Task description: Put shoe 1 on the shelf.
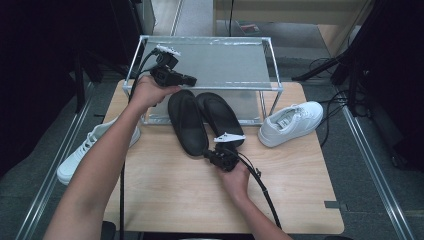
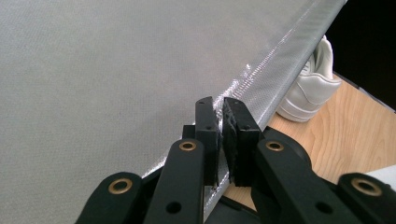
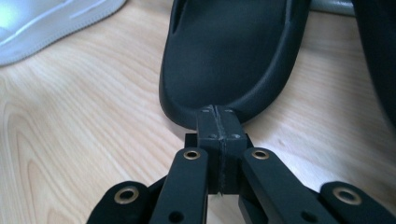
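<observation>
Two black slides, side by side at the middle of the desk, toes tucked under the rack. The right gripper (image 1: 214, 156) has its jaws pressed together right at the heel of the left slide (image 1: 186, 121); the other slide (image 1: 220, 118) lies just beside it. The left gripper (image 1: 189, 79) is clamped on the front edge of the one clear rack (image 1: 220, 62). Two white sneakers: one (image 1: 291, 123) near the right edge, one (image 1: 85, 148) hanging off the left edge.

even overhead light, dark surroundings, soft focus close up
</observation>
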The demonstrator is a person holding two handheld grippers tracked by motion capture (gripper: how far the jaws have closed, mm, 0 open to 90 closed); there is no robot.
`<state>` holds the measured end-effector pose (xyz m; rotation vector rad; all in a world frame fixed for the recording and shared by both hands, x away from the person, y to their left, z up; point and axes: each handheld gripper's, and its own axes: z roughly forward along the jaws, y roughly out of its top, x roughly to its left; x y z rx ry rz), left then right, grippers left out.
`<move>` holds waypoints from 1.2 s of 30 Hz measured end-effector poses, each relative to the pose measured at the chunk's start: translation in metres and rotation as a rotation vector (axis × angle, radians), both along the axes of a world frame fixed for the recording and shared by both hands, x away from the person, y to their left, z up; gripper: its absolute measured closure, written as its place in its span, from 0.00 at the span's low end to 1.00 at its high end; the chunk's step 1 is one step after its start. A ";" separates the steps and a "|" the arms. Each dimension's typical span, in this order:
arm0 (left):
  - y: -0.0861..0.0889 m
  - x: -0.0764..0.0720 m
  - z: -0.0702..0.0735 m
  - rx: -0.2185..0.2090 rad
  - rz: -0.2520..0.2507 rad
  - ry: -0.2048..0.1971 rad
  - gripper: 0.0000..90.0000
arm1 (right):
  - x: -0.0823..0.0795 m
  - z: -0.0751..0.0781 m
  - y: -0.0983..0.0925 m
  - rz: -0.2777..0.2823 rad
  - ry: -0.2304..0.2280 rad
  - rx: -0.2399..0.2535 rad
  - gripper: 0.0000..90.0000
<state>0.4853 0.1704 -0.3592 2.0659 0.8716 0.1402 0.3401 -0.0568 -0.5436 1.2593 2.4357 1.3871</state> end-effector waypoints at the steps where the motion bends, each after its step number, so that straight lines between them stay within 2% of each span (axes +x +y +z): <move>1: 0.000 0.000 0.000 0.000 0.000 0.000 0.95 | 0.001 0.000 0.003 0.000 0.003 0.001 1.00; 9: 0.000 0.000 0.000 -0.001 -0.001 0.001 0.95 | 0.010 0.004 0.025 -0.004 -0.011 0.006 1.00; 17: 0.000 0.000 0.000 -0.005 -0.001 0.003 0.95 | 0.028 0.014 0.041 -0.024 -0.031 0.019 1.00; 20: 0.000 0.000 0.000 -0.005 -0.001 0.002 0.95 | 0.035 0.016 0.047 -0.032 -0.032 0.006 1.00; 28: 0.001 0.001 0.000 -0.005 -0.003 0.004 0.95 | 0.046 0.016 0.061 -0.055 -0.035 0.009 1.00; 29: 0.000 0.000 0.000 -0.005 -0.002 0.003 0.95 | 0.050 0.015 0.068 -0.060 -0.038 0.011 1.00; 36: 0.001 0.000 0.000 -0.004 -0.002 0.004 0.95 | 0.060 0.013 0.079 -0.088 -0.025 0.037 1.00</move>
